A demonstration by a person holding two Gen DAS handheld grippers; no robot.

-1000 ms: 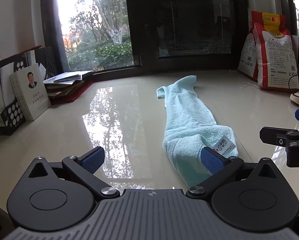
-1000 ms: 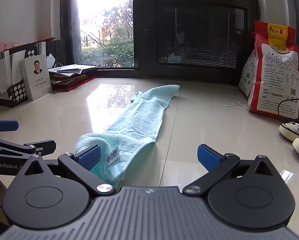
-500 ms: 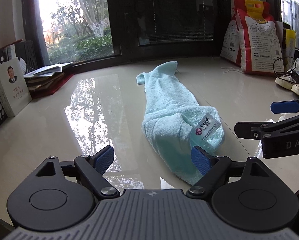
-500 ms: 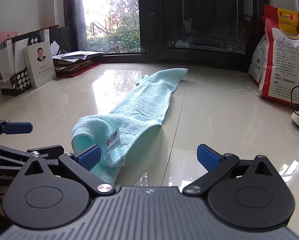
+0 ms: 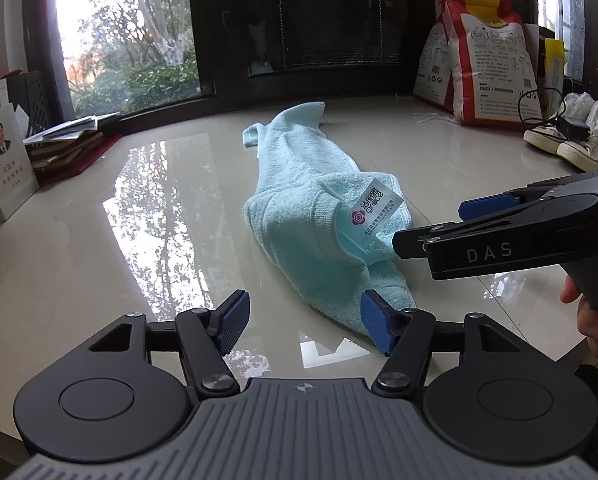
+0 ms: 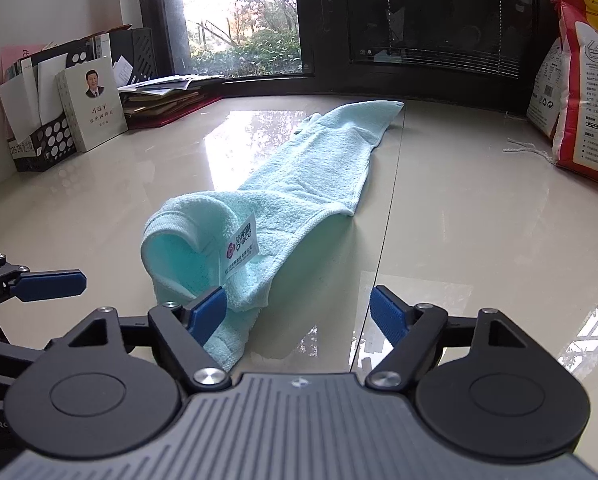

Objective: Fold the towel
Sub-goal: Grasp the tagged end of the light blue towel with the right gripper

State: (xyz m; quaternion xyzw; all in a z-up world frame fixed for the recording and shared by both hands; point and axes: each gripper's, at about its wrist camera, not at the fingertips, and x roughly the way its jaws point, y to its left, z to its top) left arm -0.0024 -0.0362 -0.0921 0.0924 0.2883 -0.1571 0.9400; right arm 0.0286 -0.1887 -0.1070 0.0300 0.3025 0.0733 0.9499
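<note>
Towel (image 5: 307,204) was found rumpled, unfolded; left gripper (image 5: 304,322) and right gripper (image 6: 299,314) were closing, nothing gripped yet.

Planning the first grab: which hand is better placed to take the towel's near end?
Right, probably. The right tool is closing with the towel corner partly inside its gap; the left tool only has the corner beside one finger.

I see a shiny floor (image 6: 479,220). By its left edge stand a white book (image 6: 93,108) and a black box with round holes (image 6: 43,140), with a pile of papers (image 6: 167,94) next to them. Near the right edge lean rice bags (image 5: 487,64), with white shoes (image 5: 567,146) close by.
</note>
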